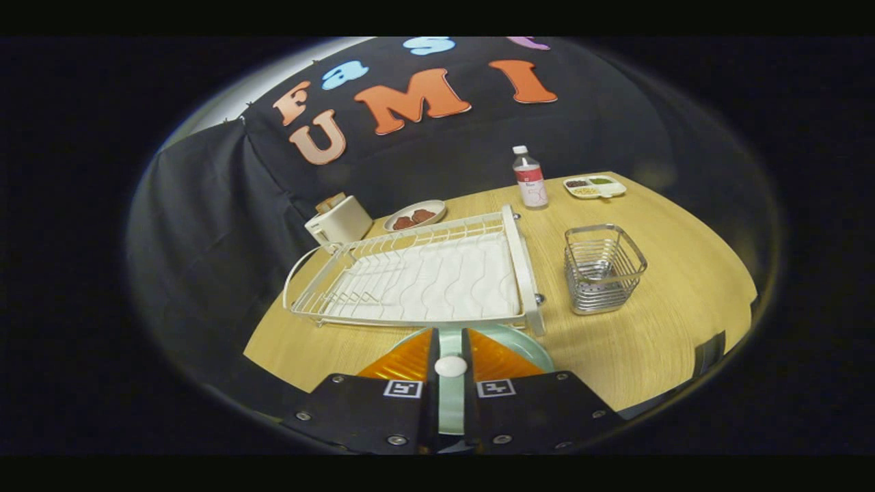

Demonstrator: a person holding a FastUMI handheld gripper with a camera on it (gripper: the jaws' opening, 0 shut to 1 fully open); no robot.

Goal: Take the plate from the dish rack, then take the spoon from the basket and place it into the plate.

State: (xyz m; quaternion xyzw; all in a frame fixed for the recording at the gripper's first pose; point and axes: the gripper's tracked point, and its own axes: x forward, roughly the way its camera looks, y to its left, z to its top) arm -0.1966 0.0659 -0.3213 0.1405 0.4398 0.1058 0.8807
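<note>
My gripper [449,333] hangs low over the near edge of the wooden table [656,321], its fingers drawn close together. A small white rounded end of the spoon [450,365] sits pinched between them; the rest of the spoon is hidden. Directly under the fingers lies the pale green plate [536,347], flat on the table just in front of the dish rack. The white wire dish rack [424,277] beyond the fingers holds nothing. To its right stands the metal wire basket [604,268], with nothing visible inside.
Behind the rack are a white toaster [338,222] and a dish with red food [415,216]. A clear bottle with a red label [530,179] and a divided tray of food [594,186] stand at the far right.
</note>
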